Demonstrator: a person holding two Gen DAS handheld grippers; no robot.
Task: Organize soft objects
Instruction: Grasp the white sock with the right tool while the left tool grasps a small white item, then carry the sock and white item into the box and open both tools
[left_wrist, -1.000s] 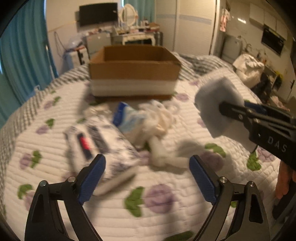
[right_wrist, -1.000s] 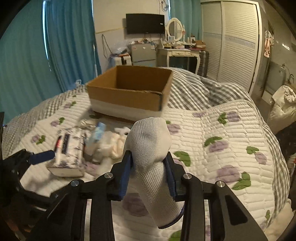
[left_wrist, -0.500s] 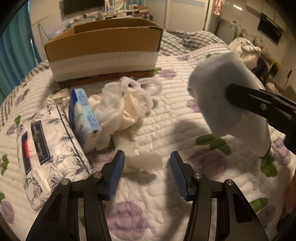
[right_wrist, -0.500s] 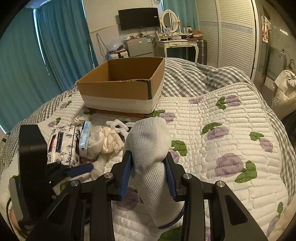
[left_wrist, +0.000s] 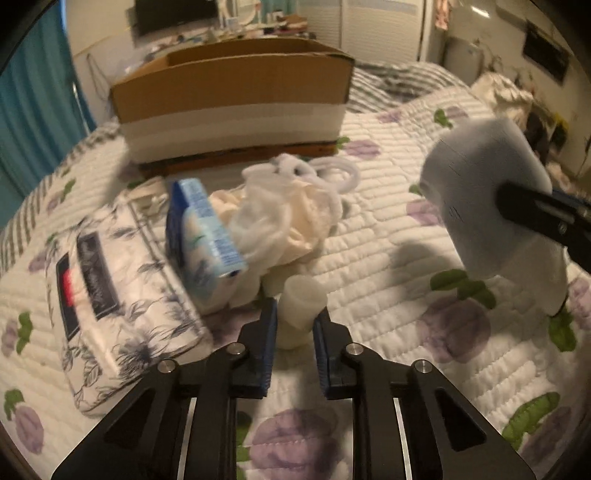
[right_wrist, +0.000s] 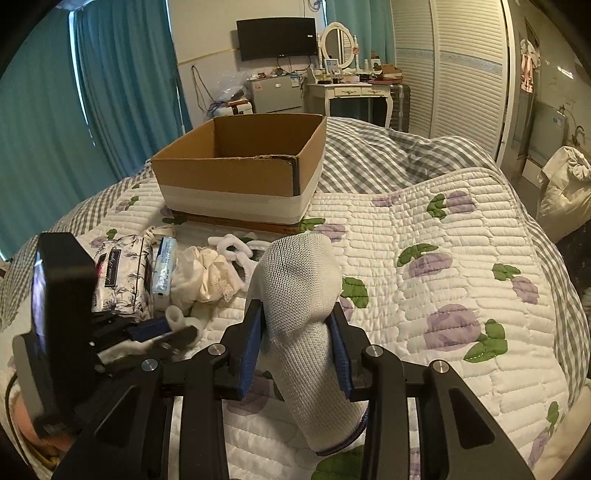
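Observation:
My left gripper (left_wrist: 293, 314) is shut on the end of a white soft sock-like piece (left_wrist: 303, 291) that trails from a heap of white and cream cloth (left_wrist: 288, 218) on the quilt. The right wrist view shows the same gripper (right_wrist: 162, 330) low at the left beside the heap (right_wrist: 203, 277). My right gripper (right_wrist: 297, 321) is shut on a grey-white knitted sock (right_wrist: 299, 280), held above the bed. In the left wrist view that sock (left_wrist: 480, 199) hangs at the right. An open cardboard box (right_wrist: 229, 177) stands behind the heap.
A flowered tissue pack (left_wrist: 99, 288) and a blue-and-white packet (left_wrist: 203, 236) lie left of the heap. White fluffy loops (left_wrist: 332, 173) rest near the box (left_wrist: 236, 96). The quilted bedspread (right_wrist: 443, 229) stretches to the right. Curtains, a dresser and wardrobes stand beyond the bed.
My left gripper has come down and forward to the cloth heap, and its jaws went from wide open to shut on the white piece. The right gripper still holds the sock in place.

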